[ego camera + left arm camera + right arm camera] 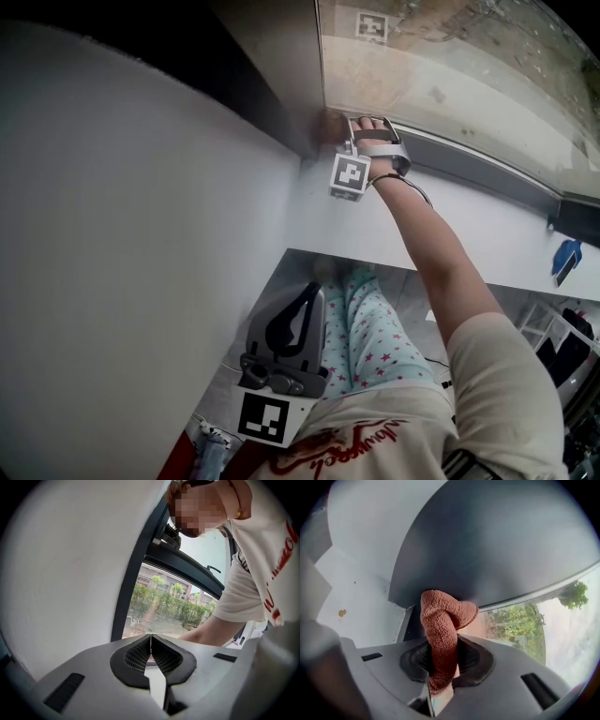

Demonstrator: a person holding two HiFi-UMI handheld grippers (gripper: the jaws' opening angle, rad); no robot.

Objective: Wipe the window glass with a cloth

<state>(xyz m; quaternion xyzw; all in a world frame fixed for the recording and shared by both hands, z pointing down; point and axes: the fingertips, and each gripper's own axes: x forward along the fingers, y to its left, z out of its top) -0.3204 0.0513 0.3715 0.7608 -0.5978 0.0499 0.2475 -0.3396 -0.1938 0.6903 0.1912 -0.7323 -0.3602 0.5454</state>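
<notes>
Your right gripper (440, 656) is clamped on the rust-brown terry cloth (440, 620), with the wad up at a corner of the window glass (520, 620). Press the cloth flat on the pane, sweep out from the corner in overlapping passes, and keep the hard jaws off the glass. Your left gripper (151, 653) is closed on nothing and hangs low, well away from the window. Leave it there.

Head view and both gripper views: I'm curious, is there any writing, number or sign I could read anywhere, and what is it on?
No text reads in full.
Shirt: red script lettering, upside down and cut off, unreadable.
Upper cube, lower cube, sticker on the window glass: black-and-white square patterns, no words.
Small sign outside: too small to read.
</notes>
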